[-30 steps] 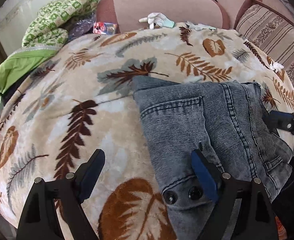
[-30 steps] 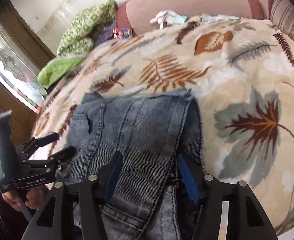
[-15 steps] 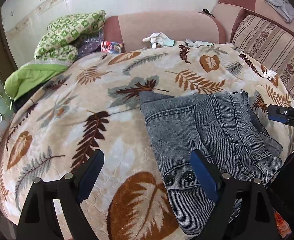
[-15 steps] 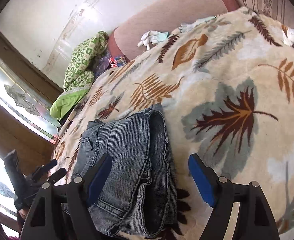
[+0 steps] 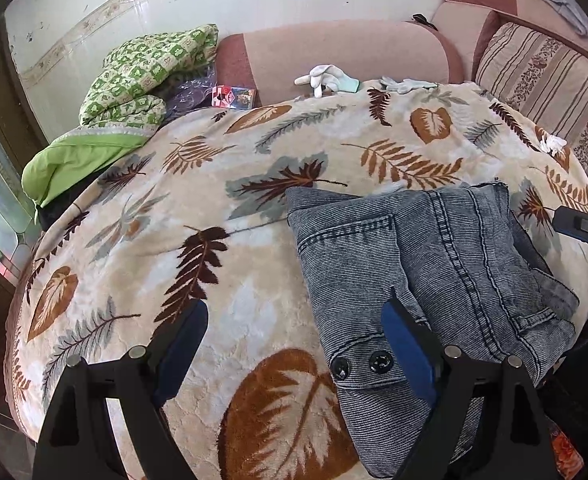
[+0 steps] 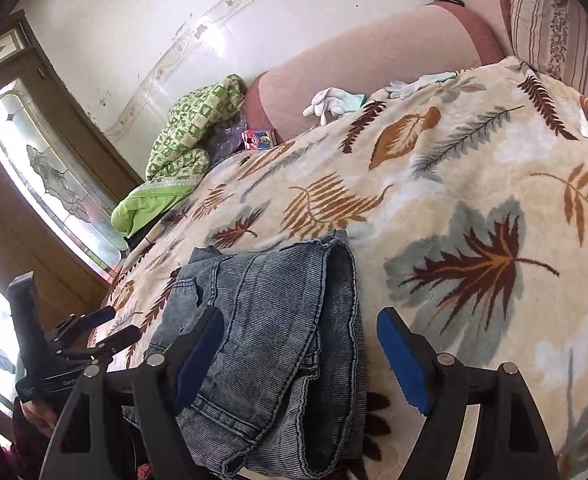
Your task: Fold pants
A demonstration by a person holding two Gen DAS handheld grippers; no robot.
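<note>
Grey-blue denim pants lie folded in a compact stack on a leaf-patterned blanket, near its front edge. They also show in the right wrist view. My left gripper is open and empty, above the blanket just left of the pants' buttoned waistband. My right gripper is open and empty, hovering over the front right part of the stack. The right gripper's tip shows at the right edge of the left wrist view; the left gripper shows at the left of the right wrist view.
A green patterned quilt and a lime green cloth lie at the back left. White gloves rest by the pink sofa back. A striped cushion is at the right. A glass door stands at the left.
Both grippers have pulled back and up from the pants. The right gripper, earlier down around the denim, has opened wider and lifted off it. The folded pants stay in place.
</note>
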